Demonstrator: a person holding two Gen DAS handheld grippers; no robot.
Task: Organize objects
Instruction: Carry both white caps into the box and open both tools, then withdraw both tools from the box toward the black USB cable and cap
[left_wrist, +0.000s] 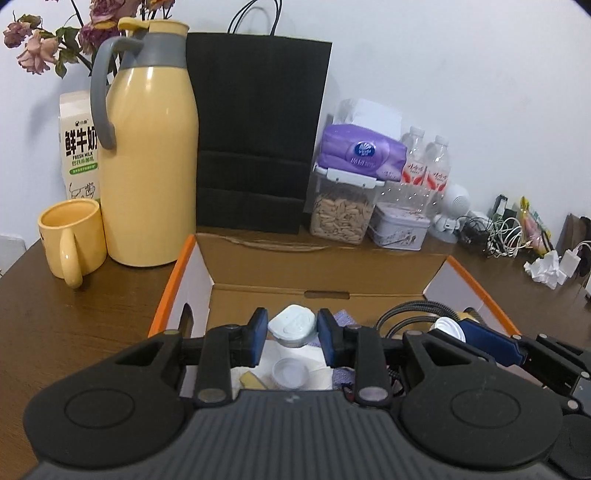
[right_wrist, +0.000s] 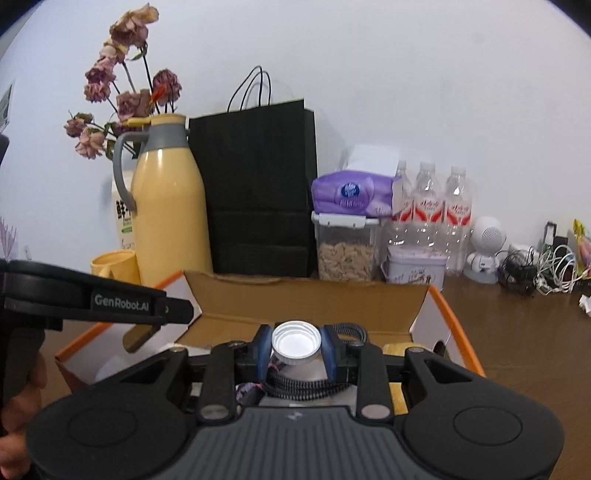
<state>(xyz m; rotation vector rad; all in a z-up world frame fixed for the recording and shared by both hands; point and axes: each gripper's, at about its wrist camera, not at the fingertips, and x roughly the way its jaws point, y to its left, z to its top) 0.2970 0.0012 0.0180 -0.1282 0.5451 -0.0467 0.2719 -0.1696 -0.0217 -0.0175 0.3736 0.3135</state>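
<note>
The left claw (left_wrist: 291, 338) is clenched on a pale blue ribbed plastic cap (left_wrist: 292, 325) — the right claw (right_wrist: 295, 349) grips a shiny round metal lid (right_wrist: 295, 341). Both are held above the open corrugated cardboard box with orange edges (left_wrist: 325, 269) on the brown wood-grain counter (left_wrist: 74, 314). A glossy yellow thermos jug (left_wrist: 147, 155) and a matte black paper bag (left_wrist: 258, 129) stand just behind its rear flap.

both wrist cams sit low and close over the open box (left_wrist: 280, 273), facing the wall; both see the yellow jug (right_wrist: 168, 206) and black bag (right_wrist: 258, 177)
</note>
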